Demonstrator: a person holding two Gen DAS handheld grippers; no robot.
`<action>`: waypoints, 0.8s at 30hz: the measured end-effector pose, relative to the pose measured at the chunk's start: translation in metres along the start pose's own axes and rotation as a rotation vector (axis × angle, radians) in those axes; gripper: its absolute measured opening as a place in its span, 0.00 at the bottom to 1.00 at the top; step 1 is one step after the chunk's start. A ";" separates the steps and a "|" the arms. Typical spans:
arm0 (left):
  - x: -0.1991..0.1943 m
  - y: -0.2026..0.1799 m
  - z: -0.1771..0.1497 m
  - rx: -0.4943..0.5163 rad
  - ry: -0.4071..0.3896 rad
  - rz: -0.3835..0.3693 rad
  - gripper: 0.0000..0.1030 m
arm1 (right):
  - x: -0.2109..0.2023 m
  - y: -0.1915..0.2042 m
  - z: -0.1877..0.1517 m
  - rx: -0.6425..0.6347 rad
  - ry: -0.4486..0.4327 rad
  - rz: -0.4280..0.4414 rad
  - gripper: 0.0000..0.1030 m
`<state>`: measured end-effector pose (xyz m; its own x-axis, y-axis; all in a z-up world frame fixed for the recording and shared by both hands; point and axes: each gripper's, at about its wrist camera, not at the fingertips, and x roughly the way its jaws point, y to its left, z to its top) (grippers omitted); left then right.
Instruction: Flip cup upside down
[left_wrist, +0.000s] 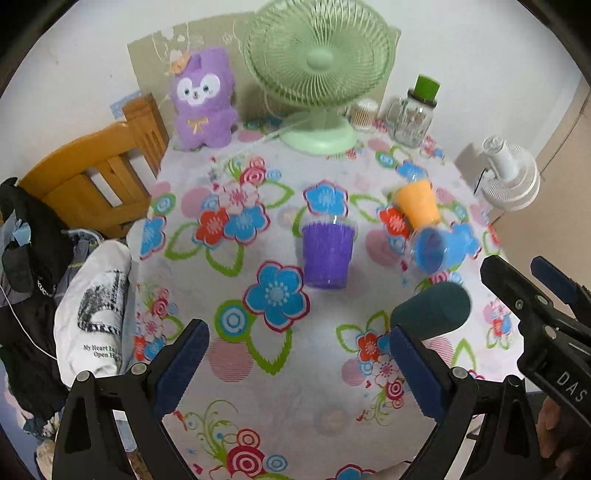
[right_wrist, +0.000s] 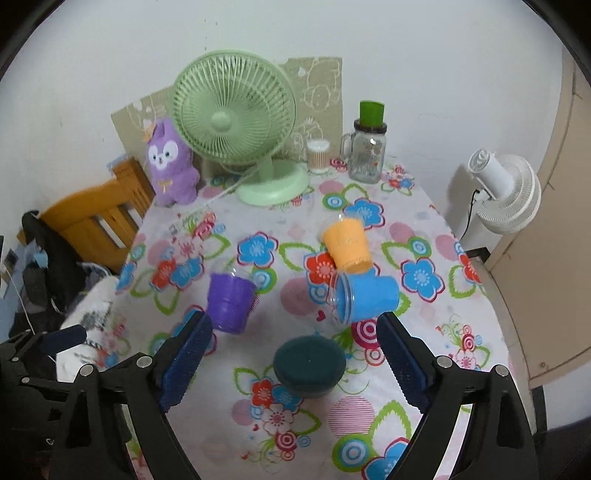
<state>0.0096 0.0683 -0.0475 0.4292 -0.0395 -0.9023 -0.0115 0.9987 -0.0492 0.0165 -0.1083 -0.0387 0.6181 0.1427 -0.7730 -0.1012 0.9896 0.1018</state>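
teal cup (right_wrist: 309, 365) upside down, round, between ribbed blue fingers (right_wrist: 188, 363).

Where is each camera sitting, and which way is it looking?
Left wrist view: sits on the left gripper, looking forward across the flowered table at the purple cup; its own two blue-padded fingers show, plus the right gripper at the right edge.
Right wrist view: sits on the right gripper, looking down over the dark teal cup; its own fingers show, with the left gripper at the left edge.
Both views share the cups, the green fan and the purple plush toy.
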 end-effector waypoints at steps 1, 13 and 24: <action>-0.006 0.000 0.002 0.002 -0.007 -0.005 0.96 | -0.007 0.000 0.004 0.002 -0.003 -0.003 0.89; -0.055 -0.007 0.008 -0.031 -0.106 0.042 1.00 | -0.043 -0.007 0.021 -0.072 0.014 -0.012 0.89; -0.077 -0.030 0.004 -0.070 -0.143 0.016 1.00 | -0.066 -0.029 0.022 -0.103 -0.020 -0.006 0.89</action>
<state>-0.0199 0.0420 0.0255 0.5525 -0.0140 -0.8334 -0.0800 0.9944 -0.0697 -0.0044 -0.1463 0.0227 0.6345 0.1377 -0.7606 -0.1763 0.9838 0.0311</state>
